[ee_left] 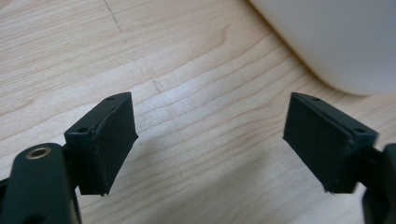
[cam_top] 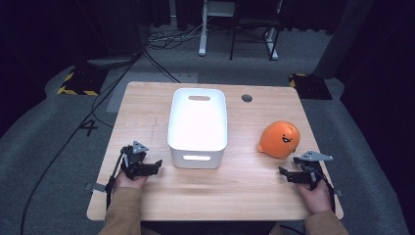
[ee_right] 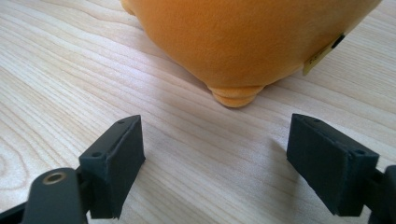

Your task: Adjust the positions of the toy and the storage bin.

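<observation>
On the bench (cam_top: 147,105), your biggest item is the white bin (cam_top: 197,126), standing in the middle with cut-out handles at its near and far ends. It looks like rigid plastic, empty and light, with smooth walls that a pad could slide on; a handle slot or the rim would give the surest hold if you need to steady it.

Right of the bin and well apart from it sits the orange plush (cam_top: 279,139), a rounded toy with a small face. Judge it soft, very light and squashy: it will give under the pads rather than slip, so bite deep across its low bulge, not at the little foot (ee_right: 235,95) or the side tag (ee_right: 322,56), which would let it swing.

Your right gripper (cam_top: 289,175) rests just short of the plush, jaws spread wide and holding nothing. Your left gripper (cam_top: 152,166) lies near the bin's near left corner, jaws likewise wide apart over bare wood.
</observation>
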Action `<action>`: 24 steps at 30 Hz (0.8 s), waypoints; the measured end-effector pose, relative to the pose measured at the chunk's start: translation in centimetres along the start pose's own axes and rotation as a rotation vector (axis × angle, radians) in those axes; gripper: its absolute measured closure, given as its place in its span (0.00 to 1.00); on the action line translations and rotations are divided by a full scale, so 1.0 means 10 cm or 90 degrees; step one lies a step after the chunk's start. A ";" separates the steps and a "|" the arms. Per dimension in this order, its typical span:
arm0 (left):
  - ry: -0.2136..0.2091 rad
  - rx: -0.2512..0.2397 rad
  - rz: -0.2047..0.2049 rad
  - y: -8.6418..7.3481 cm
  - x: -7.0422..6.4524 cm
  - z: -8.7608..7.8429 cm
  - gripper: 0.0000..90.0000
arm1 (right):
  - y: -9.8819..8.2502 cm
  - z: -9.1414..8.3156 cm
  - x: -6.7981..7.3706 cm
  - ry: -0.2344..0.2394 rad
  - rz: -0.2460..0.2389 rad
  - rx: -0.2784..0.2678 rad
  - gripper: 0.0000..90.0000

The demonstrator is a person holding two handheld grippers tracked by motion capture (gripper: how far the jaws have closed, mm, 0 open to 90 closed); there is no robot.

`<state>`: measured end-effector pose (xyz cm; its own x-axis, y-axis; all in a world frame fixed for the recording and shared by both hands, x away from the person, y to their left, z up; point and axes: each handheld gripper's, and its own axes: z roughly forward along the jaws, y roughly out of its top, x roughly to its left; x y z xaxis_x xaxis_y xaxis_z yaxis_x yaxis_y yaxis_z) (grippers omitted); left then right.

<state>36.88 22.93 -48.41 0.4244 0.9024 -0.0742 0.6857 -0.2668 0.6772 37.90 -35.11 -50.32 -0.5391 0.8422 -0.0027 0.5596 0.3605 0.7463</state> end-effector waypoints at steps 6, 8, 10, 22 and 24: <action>-0.020 0.002 -0.010 0.02 0.00 -0.18 0.24 | 0.00 0.00 0.00 0.001 0.000 0.000 0.21; -0.041 -0.024 -0.024 0.06 -0.03 -0.30 0.26 | 0.00 0.00 0.00 0.001 0.001 0.000 0.21; -0.044 -0.028 -0.029 0.07 -0.04 -0.33 0.26 | 0.00 0.00 0.00 0.001 0.000 0.000 0.21; -0.095 -0.126 -0.029 0.23 -0.13 -0.78 0.26 | 0.00 0.00 0.00 0.001 0.001 0.000 0.21; -0.095 -0.132 -0.024 0.25 -0.15 -0.80 0.26 | 0.00 0.00 0.00 0.001 0.001 0.000 0.21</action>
<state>33.21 23.64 -40.72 0.4933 0.8467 -0.1994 0.5739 -0.1445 0.8061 37.93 -35.11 -50.32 -0.5393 0.8421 -0.0011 0.5597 0.3595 0.7466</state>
